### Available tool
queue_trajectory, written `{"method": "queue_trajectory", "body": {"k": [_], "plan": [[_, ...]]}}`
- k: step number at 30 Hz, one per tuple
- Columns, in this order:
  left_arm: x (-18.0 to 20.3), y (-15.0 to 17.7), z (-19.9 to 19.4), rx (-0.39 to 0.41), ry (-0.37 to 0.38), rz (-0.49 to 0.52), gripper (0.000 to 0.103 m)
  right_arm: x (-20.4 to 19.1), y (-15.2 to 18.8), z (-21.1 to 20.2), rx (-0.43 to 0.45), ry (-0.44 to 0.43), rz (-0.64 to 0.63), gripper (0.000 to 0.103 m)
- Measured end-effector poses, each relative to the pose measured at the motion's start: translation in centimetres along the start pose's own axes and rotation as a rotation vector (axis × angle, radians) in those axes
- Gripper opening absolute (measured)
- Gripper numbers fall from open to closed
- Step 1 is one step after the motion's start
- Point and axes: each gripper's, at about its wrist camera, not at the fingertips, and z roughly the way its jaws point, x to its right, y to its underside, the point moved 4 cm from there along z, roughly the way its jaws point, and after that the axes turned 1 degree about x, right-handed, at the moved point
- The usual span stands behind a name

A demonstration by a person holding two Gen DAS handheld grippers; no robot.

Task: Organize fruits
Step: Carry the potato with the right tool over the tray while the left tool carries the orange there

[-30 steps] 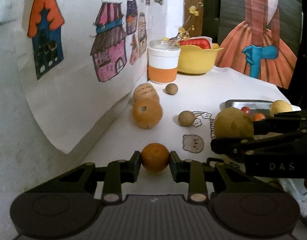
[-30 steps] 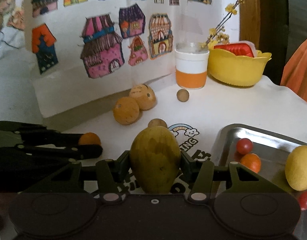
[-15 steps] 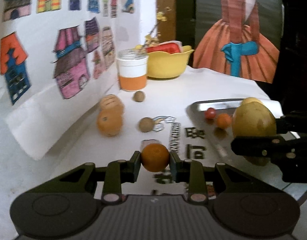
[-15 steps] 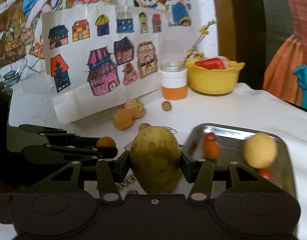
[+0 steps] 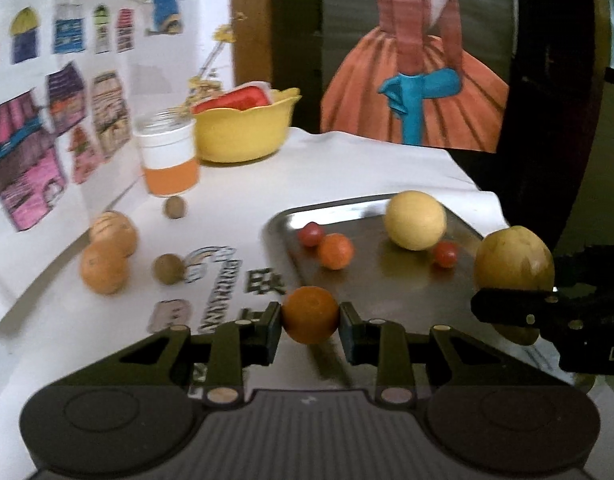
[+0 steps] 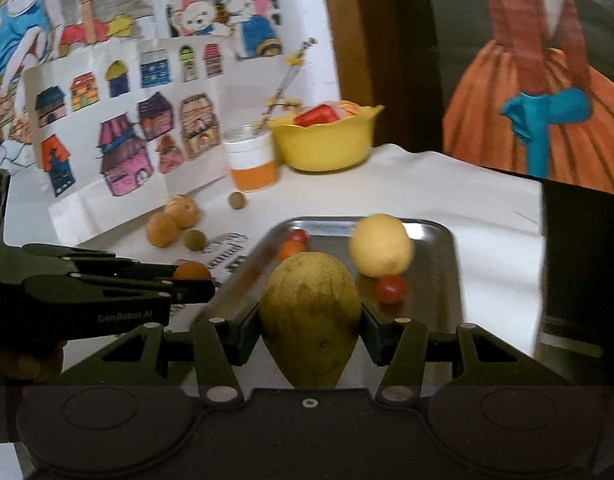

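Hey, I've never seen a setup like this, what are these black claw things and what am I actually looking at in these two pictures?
They are hand-held two-finger grippers, one per hand, each with a camera looking along its fingers. One picture comes from each. The left gripper pinches a small orange; the right gripper clamps a mango. Both hover by a metal tray holding a lemon, cherry tomatoes and another small orange fruit. More fruit lies on the white tablecloth.

Both grippers (image 5: 311, 322) (image 6: 311, 330) are matte black — triangular cut-outs, pale round rivets, ribbed housing; one side reads "GenRobot.AI".
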Motion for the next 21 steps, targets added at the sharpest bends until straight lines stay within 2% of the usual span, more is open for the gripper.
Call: {"method": "queue_trajectory", "body": {"k": [8,21], "plan": [[2.5,-0.7,1.5,-0.005,0.025,0.021,0.034,2.6,0.9,-0.4,0.01,0.03,0.044,0.054],[3.0,-1.6,3.5,-0.017,0.005,0.023,0.034,4.0,0.8,1.3,0.021,0.024,0.069,0.054]]}}
